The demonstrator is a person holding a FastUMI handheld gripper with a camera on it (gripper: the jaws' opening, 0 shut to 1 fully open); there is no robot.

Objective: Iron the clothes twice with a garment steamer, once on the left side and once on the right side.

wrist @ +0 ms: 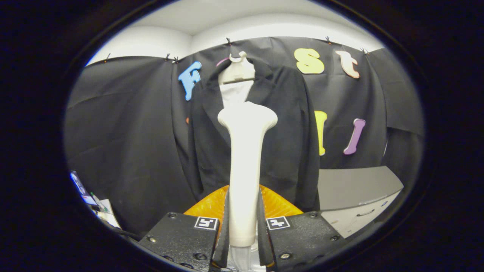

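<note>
The hand-held gripper (244, 230) is closed on the handle of the garment steamer (245, 166) — both black fingers press on the white handle from the two sides, near its lower end. The steamer stands upright between the fingers, and its wide head is at the top, in front of the chest of the jacket (261, 136).

The black jacket hangs on a white hanger (238, 70) against the dark cloth wall, straight beyond the steamer. Inside its open collar a white shirt (235, 94) is visible, just above the head of the steamer. I cannot tell whether the head touches the cloth or is only near it.

Below the jacket, just behind the fingers, there is an orange ribbed thing (278, 206) — its shape is mostly hidden by the fingers and the handle. To the right of the jacket stands a grey cabinet (355, 189) with drawers. To the left of the jacket, low down, some small papers and pens (96, 206) lie, too blurred to tell more.
</note>
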